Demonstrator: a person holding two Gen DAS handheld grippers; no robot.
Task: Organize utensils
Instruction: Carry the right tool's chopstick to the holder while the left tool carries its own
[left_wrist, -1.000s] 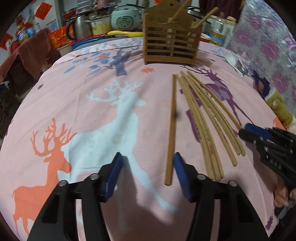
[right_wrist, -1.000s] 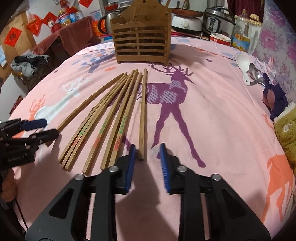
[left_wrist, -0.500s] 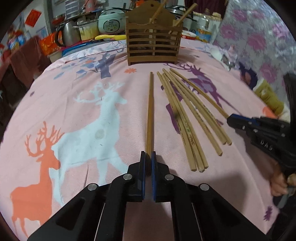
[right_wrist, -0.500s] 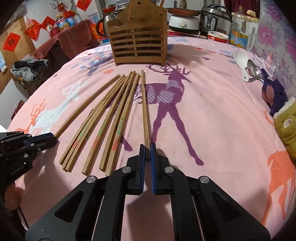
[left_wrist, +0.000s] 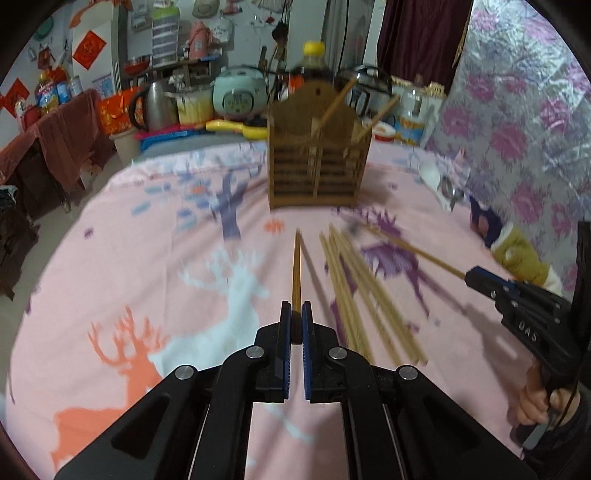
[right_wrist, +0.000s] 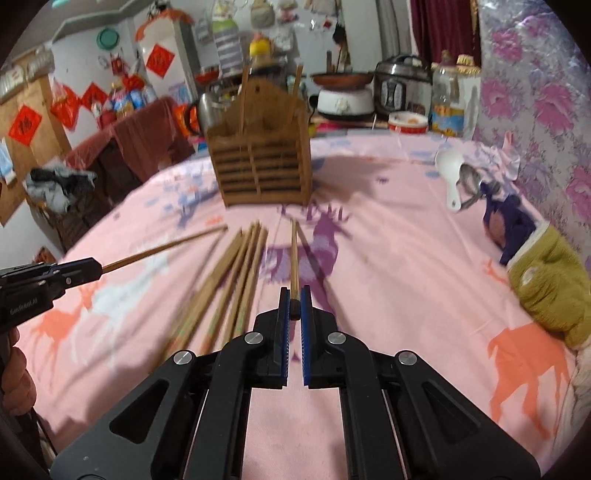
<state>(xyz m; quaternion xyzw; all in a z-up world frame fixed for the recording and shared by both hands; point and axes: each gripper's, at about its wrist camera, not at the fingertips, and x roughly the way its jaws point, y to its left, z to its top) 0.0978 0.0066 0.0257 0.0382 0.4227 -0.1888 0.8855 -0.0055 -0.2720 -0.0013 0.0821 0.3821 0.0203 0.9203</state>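
Observation:
My left gripper (left_wrist: 294, 314) is shut on one wooden chopstick (left_wrist: 296, 269), lifted off the cloth and pointing toward the slatted wooden holder (left_wrist: 319, 166). My right gripper (right_wrist: 294, 301) is shut on another chopstick (right_wrist: 294, 254), also raised. Each gripper shows in the other view: the right gripper (left_wrist: 476, 277) at the right edge with its chopstick, the left gripper (right_wrist: 94, 266) at the left edge. Several chopsticks (left_wrist: 365, 306) still lie in a loose row on the cloth between the two. The holder (right_wrist: 260, 162) has two chopsticks standing in it.
The table (left_wrist: 155, 258) wears a pink cloth with deer prints. A white spoon (right_wrist: 452, 173) and a metal spoon lie at the far right, beside a purple and a yellow-green cloth (right_wrist: 546, 284). Rice cookers, a kettle and bottles stand behind the holder.
Both grippers closed on a chopstick end lying on the cloth, then rose with them. The views tilted up, so the holder and back of the room show more.

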